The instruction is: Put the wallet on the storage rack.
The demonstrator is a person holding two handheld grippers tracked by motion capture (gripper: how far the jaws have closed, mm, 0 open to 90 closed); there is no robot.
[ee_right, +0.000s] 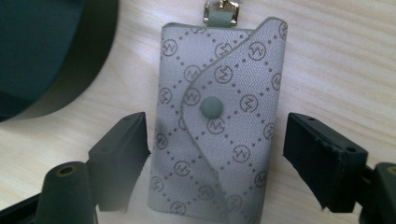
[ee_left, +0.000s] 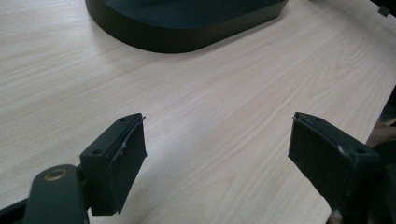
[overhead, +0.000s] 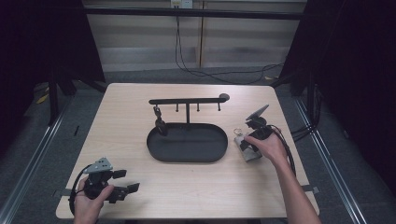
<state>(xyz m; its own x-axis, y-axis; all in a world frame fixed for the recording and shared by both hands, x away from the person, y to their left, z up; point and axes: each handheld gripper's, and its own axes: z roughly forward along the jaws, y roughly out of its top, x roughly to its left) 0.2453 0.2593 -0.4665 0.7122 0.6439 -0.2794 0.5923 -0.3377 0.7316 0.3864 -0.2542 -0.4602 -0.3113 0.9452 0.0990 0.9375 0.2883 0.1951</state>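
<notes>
One camera hangs high on the person's side, looking forward and down over the whole bench (overhead: 196,186), far enough to take in the floor around it. The left gripper (ee_left: 217,158) camera sits low, close to the wood, facing the black tray (ee_left: 187,32). The right gripper (ee_right: 215,154) camera looks steeply down, very near, on a grey pouch (ee_right: 219,116). All three views share the tray's rim and the bench top.

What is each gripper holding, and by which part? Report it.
Nothing is held yet. The right gripper straddles the grey key pouch at its lower sides, pads not pressing. The left gripper is open over bare table.
</notes>
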